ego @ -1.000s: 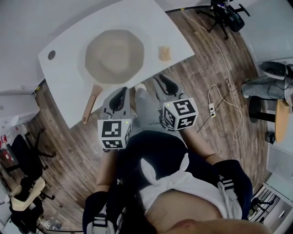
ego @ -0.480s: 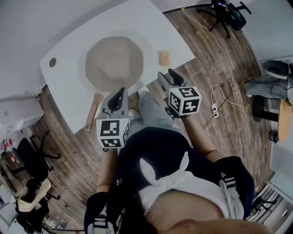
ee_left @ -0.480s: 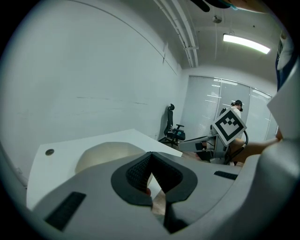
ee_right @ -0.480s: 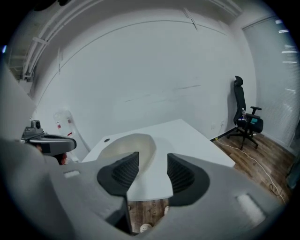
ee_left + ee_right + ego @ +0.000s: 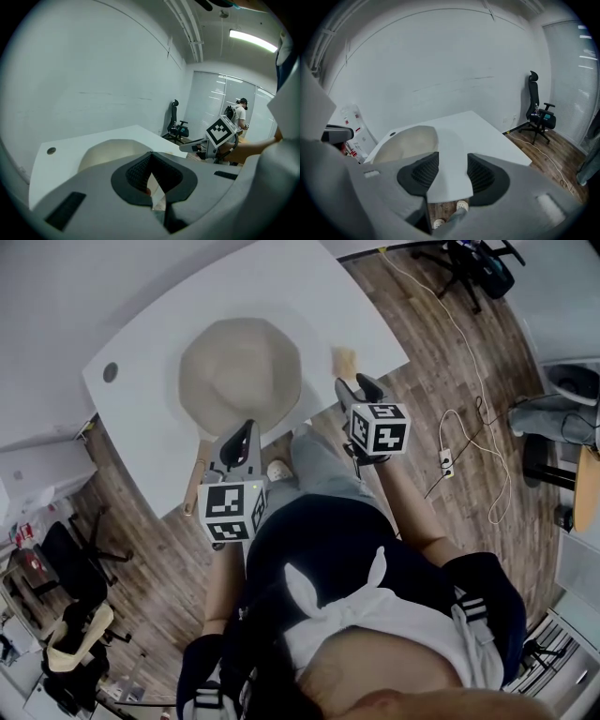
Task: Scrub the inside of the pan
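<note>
Pan probably handling rigid, weighty; its handle offering the hold. Left claw clenching nothing; right claw just been opening, empty.

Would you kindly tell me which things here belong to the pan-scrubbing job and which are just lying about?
For the job: beige pan, tan sponge, white table.
Lying about: office chair, power strip on the floor.

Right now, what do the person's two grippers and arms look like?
The left gripper and right gripper are both grey moulded plastic with black ribbed pads. Each carries a white cube printed with black square markers. The sleeves are dark with white stripes.
</note>
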Tool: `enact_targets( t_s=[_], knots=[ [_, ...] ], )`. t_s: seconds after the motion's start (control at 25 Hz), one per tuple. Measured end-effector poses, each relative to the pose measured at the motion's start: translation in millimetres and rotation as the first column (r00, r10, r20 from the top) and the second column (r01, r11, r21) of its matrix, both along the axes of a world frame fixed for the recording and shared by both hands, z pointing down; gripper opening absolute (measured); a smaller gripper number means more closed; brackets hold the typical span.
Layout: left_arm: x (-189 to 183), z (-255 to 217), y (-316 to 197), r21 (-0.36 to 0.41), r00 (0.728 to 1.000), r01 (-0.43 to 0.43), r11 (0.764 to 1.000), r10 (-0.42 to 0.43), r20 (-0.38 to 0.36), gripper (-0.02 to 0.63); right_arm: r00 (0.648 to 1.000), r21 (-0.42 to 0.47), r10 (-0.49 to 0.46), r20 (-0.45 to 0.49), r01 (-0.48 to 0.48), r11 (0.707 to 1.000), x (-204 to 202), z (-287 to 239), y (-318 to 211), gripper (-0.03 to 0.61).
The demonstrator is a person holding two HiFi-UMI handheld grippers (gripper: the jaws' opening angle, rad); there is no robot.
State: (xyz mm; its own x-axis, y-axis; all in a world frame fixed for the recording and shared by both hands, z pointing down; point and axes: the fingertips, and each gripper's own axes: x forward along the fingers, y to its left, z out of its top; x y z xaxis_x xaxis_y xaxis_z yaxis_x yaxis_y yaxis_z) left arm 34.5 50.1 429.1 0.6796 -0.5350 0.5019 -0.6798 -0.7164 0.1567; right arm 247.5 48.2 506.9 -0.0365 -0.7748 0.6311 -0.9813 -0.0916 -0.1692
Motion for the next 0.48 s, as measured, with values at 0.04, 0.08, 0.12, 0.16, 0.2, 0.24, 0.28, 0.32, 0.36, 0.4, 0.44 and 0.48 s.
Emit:
enact_targets(
  t_s=[0.04,0.08,0.12,0.16,0.2,0.24,0.28,0.32,0.36,0.4,0.44,0.48],
  knots=[
    [0,0,-3,-0.003,1.000,0.002,1.000,-0.002,0.002,0.005,1.000,-0.012,0.003,0.000,-0.003,1.000,3,5,-3,0.187],
    [1,1,-6,-0.005,1.000,0.005,1.000,-0.005,0.003,0.005,1.000,-0.024,0.004,0.001,-0.004,1.000,6,10,-6,0.187],
    [1,2,-9,-0.007,1.000,0.009,1.000,-0.009,0.006,0.005,1.000,-0.036,0.004,0.001,-0.004,0.999,9,16,-9,0.187],
    [2,3,-12,-0.009,1.000,0.014,1.000,-0.014,0.009,0.005,1.000,-0.049,0.004,0.001,-0.004,0.999,12,22,-12,0.187],
    [2,4,-15,-0.012,1.000,0.020,1.000,-0.020,0.012,0.005,1.000,-0.062,0.006,0.002,-0.005,0.998,15,28,-15,0.187],
    [1,4,-19,-0.015,1.000,0.025,1.000,-0.025,0.016,0.005,1.000,-0.074,0.008,0.002,-0.008,0.997,18,33,-18,0.187],
    [0,5,-22,-0.017,0.999,0.030,0.999,-0.030,0.018,0.005,1.000,-0.085,0.011,0.002,-0.010,0.996,20,38,-22,0.187],
    [-1,5,-26,-0.019,0.999,0.035,0.999,-0.035,0.019,0.005,1.000,-0.096,0.013,0.002,-0.013,0.995,22,42,-25,0.187],
    [-2,5,-29,-0.022,0.999,0.041,0.999,-0.040,0.019,0.005,1.000,-0.106,0.016,-0.001,-0.016,0.994,24,46,-28,0.187],
    [-4,6,-33,-0.026,0.999,0.047,0.999,-0.047,0.018,0.005,1.000,-0.116,0.018,-0.005,-0.018,0.993,26,49,-31,0.187],
    [-6,7,-37,-0.030,0.998,0.054,0.998,-0.054,0.018,0.005,1.000,-0.125,0.020,-0.009,-0.021,0.992,28,53,-34,0.187],
    [-7,8,-40,-0.033,0.998,0.060,0.998,-0.060,0.019,0.005,1.000,-0.132,0.024,-0.012,-0.025,0.991,30,58,-37,0.187]
  ],
)
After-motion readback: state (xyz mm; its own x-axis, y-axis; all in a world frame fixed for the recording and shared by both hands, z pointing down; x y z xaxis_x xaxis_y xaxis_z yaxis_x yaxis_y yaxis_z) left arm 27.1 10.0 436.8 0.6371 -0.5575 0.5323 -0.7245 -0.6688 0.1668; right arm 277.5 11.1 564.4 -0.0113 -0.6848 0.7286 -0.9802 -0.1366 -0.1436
